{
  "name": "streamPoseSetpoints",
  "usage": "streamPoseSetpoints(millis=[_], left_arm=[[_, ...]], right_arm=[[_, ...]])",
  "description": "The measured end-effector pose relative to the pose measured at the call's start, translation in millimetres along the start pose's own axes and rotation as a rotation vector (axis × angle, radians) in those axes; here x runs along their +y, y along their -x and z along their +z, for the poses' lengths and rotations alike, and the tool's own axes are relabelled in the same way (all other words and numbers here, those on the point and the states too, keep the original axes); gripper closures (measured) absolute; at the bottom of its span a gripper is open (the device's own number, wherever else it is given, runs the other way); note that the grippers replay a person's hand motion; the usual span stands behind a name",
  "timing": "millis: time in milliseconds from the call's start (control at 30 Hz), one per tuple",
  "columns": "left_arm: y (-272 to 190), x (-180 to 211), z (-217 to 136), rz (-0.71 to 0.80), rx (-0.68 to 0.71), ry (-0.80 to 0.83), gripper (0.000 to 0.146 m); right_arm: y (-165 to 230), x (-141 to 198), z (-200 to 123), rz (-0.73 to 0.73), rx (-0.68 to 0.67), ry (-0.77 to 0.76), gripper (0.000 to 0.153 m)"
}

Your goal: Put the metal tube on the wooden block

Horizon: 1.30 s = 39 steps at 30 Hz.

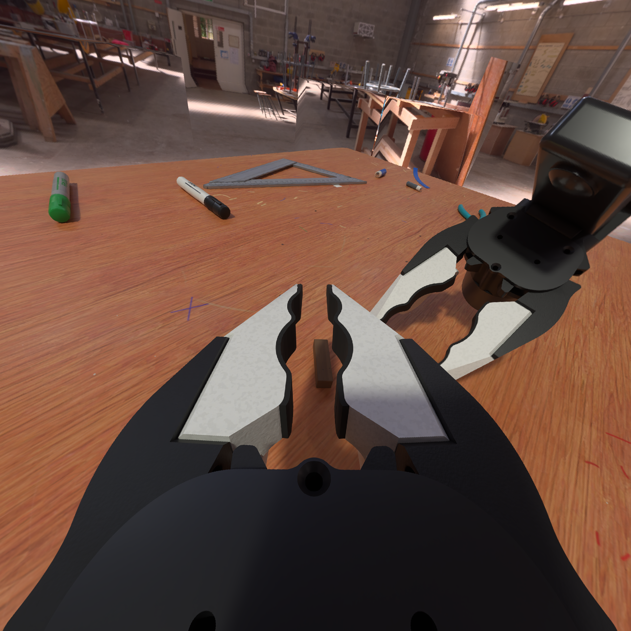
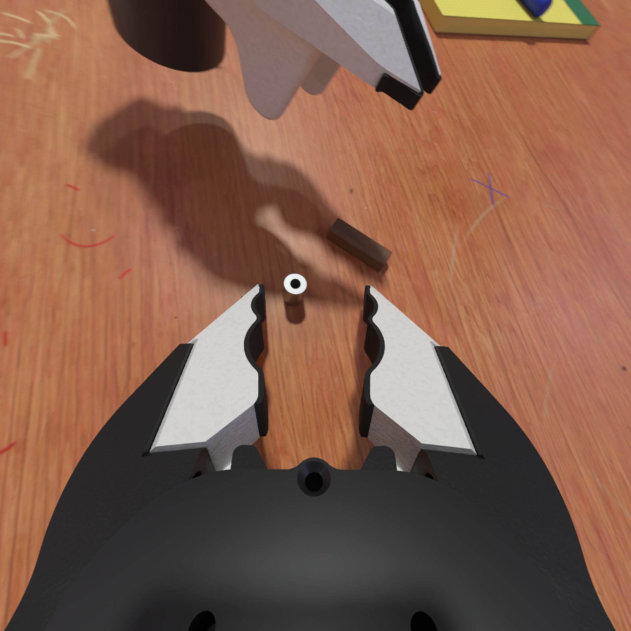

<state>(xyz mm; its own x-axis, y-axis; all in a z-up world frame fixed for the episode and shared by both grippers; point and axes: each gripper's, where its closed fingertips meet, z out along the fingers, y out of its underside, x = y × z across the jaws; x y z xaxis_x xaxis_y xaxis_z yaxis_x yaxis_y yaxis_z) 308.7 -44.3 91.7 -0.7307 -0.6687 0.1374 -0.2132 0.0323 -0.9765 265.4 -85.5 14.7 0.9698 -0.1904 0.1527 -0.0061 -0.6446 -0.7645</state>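
Metal tube point(image 2: 294, 290) stands upright on the counter point(image 2: 512, 307), just ahead of our right gripper point(image 2: 313, 290), jaws wide and empty. One wooden block point(image 1: 322, 363) lies under our left gripper point(image 1: 313, 290), jaws narrow, empty. Farther off we count two markers point(image 1: 203, 197), one gray triangle ruler point(image 1: 283, 176).

Printing is present on the green marker point(image 1: 60, 197), the black-capped marker point(image 1: 202, 197) and the wall posters point(image 1: 539, 68). The grey triangular square point(image 1: 283, 177) bears graduation marks. All of it is too small to read.
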Motion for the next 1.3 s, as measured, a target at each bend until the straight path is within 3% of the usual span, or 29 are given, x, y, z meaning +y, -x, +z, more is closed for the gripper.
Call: streamPoseSetpoints(millis=[167,300,533,1300], left_arm=[[0.2,-0.6,-0.5,0.004,-0.002,-0.004,0.133],[-0.3,-1.3,-0.4,0.008,-0.001,-0.006,0.133],[-1.3,-1.1,0.3,0.008,0.005,-0.006,0.134],[-0.1,-1.8,-0.9,0.005,0.001,-0.012,0.134]], right_arm=[[10.0,-6.7,-6.8,0.076,-0.176,-0.060,0.098],[9.5,-7.9,-7.4,0.133,-0.227,-0.067,0.099],[15.3,0.6,2.5,0.069,-0.221,0.020,0.098],[14.6,-2.6,2.3,0.072,-0.211,0.002,0.118]])
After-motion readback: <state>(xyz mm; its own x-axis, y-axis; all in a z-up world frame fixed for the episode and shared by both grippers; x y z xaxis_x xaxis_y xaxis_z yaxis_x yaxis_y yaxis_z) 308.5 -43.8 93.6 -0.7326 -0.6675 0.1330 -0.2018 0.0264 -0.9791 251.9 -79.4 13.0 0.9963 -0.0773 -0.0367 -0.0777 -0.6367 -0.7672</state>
